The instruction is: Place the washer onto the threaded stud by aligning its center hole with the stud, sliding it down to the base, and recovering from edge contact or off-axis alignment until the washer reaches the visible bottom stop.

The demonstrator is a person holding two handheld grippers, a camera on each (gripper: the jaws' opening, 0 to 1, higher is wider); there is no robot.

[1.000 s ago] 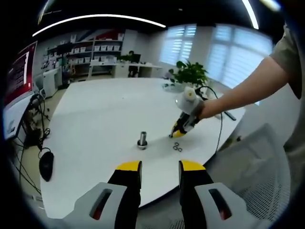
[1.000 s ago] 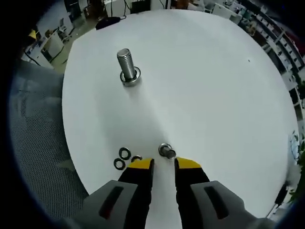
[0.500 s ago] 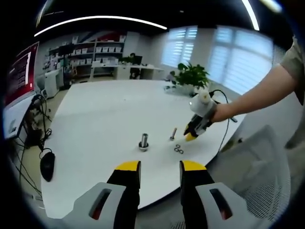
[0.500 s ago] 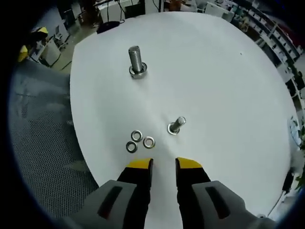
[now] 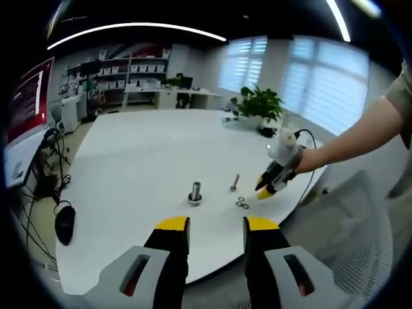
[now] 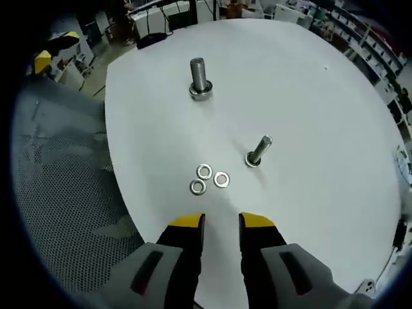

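Three washers (image 6: pixel 207 179) loose mid-frame on table (image 6: pixel 309 84), none yet on either bolt (image 6: pixel 258 152), both grippers (image 6: pixel 221 221) (image 5: pixel 217 224) slightly parted, gripping nothing, pickup and threading all ahead.

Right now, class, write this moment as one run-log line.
right tool: open, empty, above table edge | three washers: loose on table | small bolt: bare | large bolt: standing | left tool: open

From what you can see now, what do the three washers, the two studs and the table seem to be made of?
The three washers: probably steel, bright silvery rings. The large stud and the small stud: grey metal, dull shine, thread ridges barely visible. The table: smooth matte white top, maybe laminate; I cannot tell.
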